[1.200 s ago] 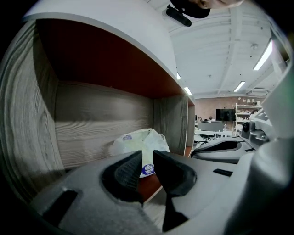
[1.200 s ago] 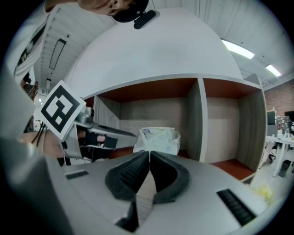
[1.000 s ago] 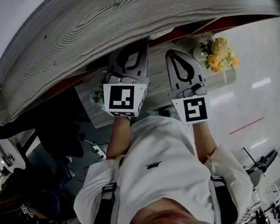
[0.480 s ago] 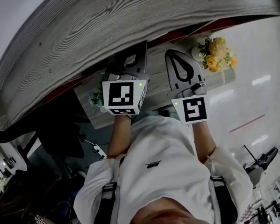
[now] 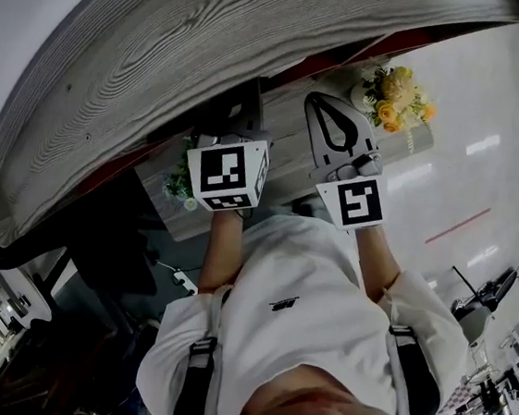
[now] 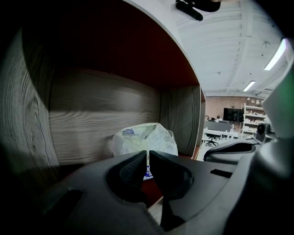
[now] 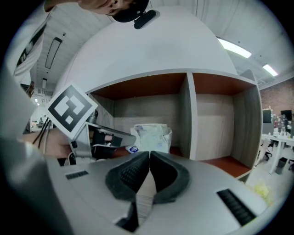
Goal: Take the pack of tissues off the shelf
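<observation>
Left gripper (image 6: 148, 155): jaws closed tip to tip, nothing held. Right gripper (image 7: 149, 155): jaws likewise pressed together, empty. Surface: grey wood-grain shelf (image 6: 92, 114) with a reddish-brown floor, split by an upright divider (image 7: 188, 114); flowers (image 5: 399, 89) stand on a wood ledge below. Room: office, white ceiling, strip lights, glossy pale floor. The pack of tissues (image 6: 146, 137) stands in the left compartment against the back wall, straight ahead of the left gripper's tips and close; contact cannot be confirmed. The right gripper is outside the shelf, well back from the pack
</observation>
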Motion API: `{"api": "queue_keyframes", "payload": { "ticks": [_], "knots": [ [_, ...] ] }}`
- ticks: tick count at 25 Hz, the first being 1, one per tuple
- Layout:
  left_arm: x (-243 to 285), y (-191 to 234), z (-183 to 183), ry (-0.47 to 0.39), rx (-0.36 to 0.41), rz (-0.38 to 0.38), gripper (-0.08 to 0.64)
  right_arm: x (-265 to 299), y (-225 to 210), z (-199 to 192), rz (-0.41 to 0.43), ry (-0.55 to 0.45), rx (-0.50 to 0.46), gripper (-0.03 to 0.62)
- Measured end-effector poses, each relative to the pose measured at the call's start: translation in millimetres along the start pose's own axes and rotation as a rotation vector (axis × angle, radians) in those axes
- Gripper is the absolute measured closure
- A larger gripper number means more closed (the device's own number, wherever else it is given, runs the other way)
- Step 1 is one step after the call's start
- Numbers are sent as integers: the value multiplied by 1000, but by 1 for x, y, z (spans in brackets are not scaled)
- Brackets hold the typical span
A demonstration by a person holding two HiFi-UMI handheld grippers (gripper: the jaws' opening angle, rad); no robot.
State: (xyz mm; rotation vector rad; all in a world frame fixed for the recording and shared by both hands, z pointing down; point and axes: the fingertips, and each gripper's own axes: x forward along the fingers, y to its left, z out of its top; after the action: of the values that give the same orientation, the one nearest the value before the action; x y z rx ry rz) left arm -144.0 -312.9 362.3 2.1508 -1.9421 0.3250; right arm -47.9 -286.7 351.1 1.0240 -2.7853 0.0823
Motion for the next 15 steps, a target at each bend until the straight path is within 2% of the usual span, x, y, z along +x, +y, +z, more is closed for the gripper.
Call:
{"api": "queue_keyframes", "payload": {
  "ticks": [15],
  "knots": [
    [-18, -14, 1, -18, -3, -38, 532, -18, 5, 10, -13, -25, -21, 565]
  ]
}}
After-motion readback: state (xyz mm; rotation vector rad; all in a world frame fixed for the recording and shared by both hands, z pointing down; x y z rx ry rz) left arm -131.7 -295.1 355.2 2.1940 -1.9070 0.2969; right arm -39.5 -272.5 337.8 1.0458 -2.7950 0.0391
